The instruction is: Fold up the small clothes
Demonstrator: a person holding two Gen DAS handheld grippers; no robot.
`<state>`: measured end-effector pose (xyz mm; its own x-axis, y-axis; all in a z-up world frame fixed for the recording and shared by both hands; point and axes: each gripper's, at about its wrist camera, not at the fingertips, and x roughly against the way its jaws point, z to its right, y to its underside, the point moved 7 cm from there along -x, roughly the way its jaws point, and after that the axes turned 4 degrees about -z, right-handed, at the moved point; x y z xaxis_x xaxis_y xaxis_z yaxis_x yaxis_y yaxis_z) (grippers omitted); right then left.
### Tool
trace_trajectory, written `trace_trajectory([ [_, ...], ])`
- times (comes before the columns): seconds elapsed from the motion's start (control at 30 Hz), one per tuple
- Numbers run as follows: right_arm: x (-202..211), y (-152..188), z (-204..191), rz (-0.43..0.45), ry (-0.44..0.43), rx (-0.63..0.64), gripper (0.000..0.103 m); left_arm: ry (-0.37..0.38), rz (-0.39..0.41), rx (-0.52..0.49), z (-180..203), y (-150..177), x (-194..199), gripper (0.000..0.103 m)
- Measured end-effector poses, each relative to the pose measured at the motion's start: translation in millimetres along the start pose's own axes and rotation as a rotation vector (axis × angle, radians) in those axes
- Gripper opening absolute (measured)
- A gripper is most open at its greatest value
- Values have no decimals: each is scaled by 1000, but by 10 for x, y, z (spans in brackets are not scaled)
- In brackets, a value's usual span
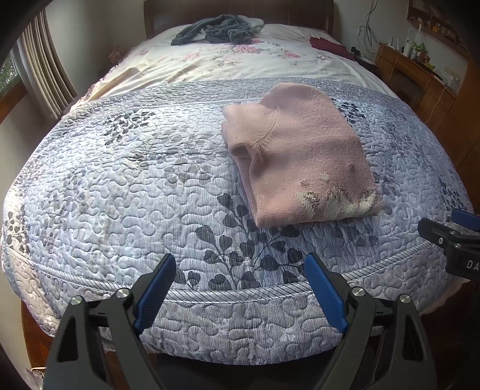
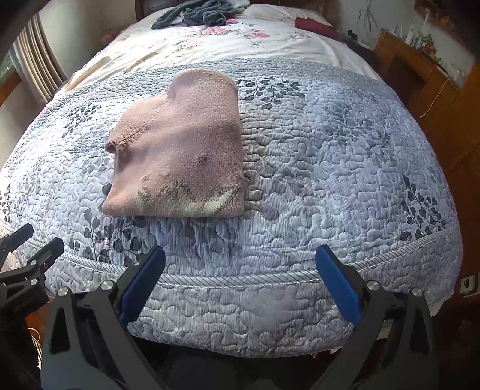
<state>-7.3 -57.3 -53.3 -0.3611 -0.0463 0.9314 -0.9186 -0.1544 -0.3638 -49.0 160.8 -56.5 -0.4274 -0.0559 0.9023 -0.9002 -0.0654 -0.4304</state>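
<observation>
A small pink knitted sweater (image 1: 297, 150) (image 2: 183, 150) lies folded into a compact rectangle on the blue-grey quilted bedspread (image 1: 135, 195) (image 2: 330, 168), with a white and dark pattern along its near edge. My left gripper (image 1: 241, 264) hovers open over the bed's near edge, below and left of the sweater, holding nothing. My right gripper (image 2: 240, 255) is also open and empty at the near edge, to the right of the sweater. In the left wrist view the right gripper's tip (image 1: 450, 234) shows at the far right edge.
A heap of grey clothes (image 1: 216, 30) (image 2: 195, 13) lies at the head of the bed on a floral sheet (image 1: 240, 60). A dark red cloth (image 1: 330, 45) sits at the far right. Wooden furniture (image 1: 420, 78) stands right of the bed, curtains (image 1: 45, 75) on the left.
</observation>
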Motion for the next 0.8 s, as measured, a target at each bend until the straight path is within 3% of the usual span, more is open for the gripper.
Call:
trace_trajectory([
  [0.8, 3, -114, 90, 42, 28, -13, 100, 2, -8, -5, 16, -11, -113, 88],
])
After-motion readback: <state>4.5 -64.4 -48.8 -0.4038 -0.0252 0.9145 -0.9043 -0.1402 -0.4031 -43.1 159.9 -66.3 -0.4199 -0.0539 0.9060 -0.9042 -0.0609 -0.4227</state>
